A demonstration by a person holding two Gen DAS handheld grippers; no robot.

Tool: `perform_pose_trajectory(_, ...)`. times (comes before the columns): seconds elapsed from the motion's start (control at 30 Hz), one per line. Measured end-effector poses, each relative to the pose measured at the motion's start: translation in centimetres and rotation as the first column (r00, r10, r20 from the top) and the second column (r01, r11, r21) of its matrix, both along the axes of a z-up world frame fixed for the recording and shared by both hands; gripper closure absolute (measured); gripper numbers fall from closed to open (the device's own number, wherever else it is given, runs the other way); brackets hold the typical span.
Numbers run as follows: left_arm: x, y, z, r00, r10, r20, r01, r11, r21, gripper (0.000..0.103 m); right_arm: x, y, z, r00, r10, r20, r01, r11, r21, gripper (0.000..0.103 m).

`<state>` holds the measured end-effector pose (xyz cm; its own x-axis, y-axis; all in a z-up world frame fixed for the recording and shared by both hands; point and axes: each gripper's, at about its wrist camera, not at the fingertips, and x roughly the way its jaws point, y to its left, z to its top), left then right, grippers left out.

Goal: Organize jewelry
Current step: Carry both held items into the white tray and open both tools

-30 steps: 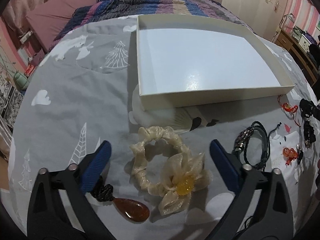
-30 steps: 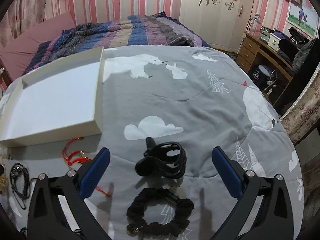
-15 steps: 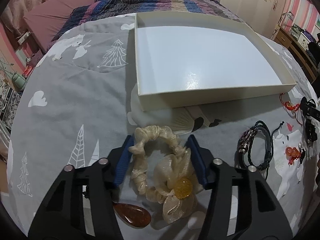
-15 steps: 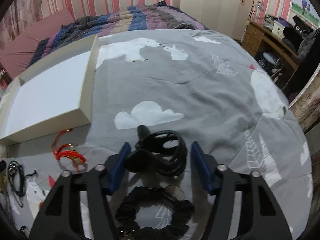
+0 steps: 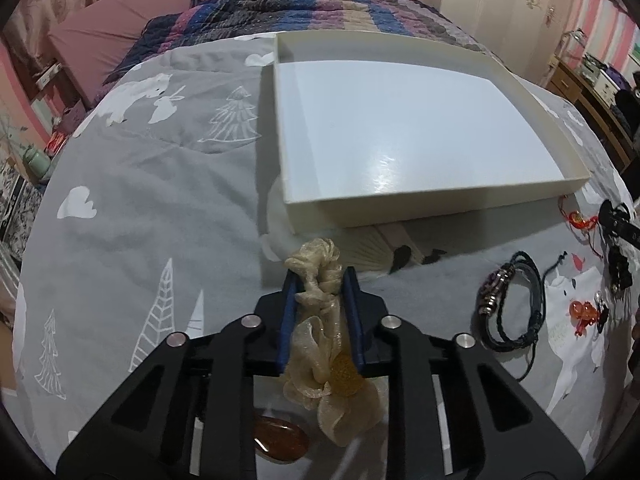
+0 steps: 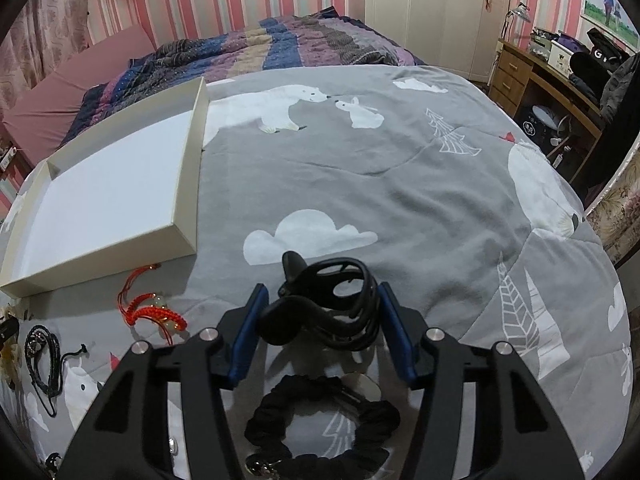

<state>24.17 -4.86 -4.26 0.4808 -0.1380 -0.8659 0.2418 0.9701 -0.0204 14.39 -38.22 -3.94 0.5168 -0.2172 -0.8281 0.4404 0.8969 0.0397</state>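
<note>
My left gripper (image 5: 320,280) is shut on a cream scrunchie (image 5: 320,276) with a fabric flower and amber bead, squeezed flat between the blue pads and lifted a little off the grey bedspread. A shallow white box (image 5: 400,120) lies open just beyond it; it also shows in the right wrist view (image 6: 120,184). My right gripper (image 6: 320,292) is shut on a black hair claw clip (image 6: 328,300). A black scrunchie (image 6: 320,428) lies under the right gripper.
An amber teardrop pendant (image 5: 280,440) lies under the left gripper. A black cord bracelet (image 5: 508,304), red knotted cord (image 6: 148,312) and small orange charms (image 5: 584,312) lie on the bedspread between the grippers. A striped blanket (image 6: 280,48) is behind the box.
Both grippers went from wide open to shut: the left closed on the cream scrunchie, the right on the black claw clip. Both have risen slightly.
</note>
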Motion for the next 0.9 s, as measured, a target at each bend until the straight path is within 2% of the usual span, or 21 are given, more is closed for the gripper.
perform_pose_trajectory(0.17, -0.3, 0.3, 1.5, 1.000, 0.010, 0.018, -0.010, 1.000, -0.016, 0.091, 0.0, -0.3, 0.5, 1.000, -0.012, 0.007, 0.012, 1.000, 0.001, 0.047)
perform_pose_trajectory(0.23, -0.8, 0.6, 2.8, 0.999, 0.000, 0.034, 0.001, 0.999, -0.036, 0.092, -0.1, -0.4, 1.5, 0.999, -0.019, 0.028, 0.019, 1.000, 0.000, 0.047)
perform_pose_trajectory(0.37, -1.1, 0.3, 6.4, 0.993, -0.036, 0.117, 0.042, 0.998, -0.044, 0.092, 0.1, 0.2, 4.6, 0.997, 0.003, 0.078, -0.002, 1.000, -0.010, 0.047)
perform_pose_trajectory(0.43, -0.6, 0.3, 7.6, 0.992, -0.041, 0.122, 0.048, 0.997, -0.056, 0.092, 1.2, 0.9, 6.2, 0.994, 0.031, 0.104, -0.030, 0.999, -0.014, 0.047)
perform_pose_trajectory(0.57, 3.4, -1.1, 9.7, 0.990, -0.064, 0.128, 0.078, 0.991, -0.108, 0.092, 4.4, 2.9, 8.0, 0.987, 0.099, 0.126, -0.097, 0.995, -0.025, 0.047)
perform_pose_trajectory(0.7, 9.2, -2.8, 9.7, 0.995, -0.060, 0.082, 0.073, 0.984, -0.161, 0.092, 9.2, 5.4, 8.6, 0.977, 0.170, 0.126, -0.167, 0.985, -0.034, 0.047)
perform_pose_trajectory(0.77, 12.3, -3.6, 8.9, 0.997, -0.043, 0.069, 0.053, 0.988, -0.146, 0.092, 12.2, 6.2, 8.5, 0.971, 0.205, 0.122, -0.206, 0.979, -0.009, 0.047)
perform_pose_trajectory(0.9, 17.0, -5.1, 7.2, 0.998, -0.009, 0.068, 0.016, 0.995, -0.098, 0.092, 17.8, 7.3, 7.0, 0.970, 0.233, 0.070, -0.232, 0.972, -0.016, 0.047)
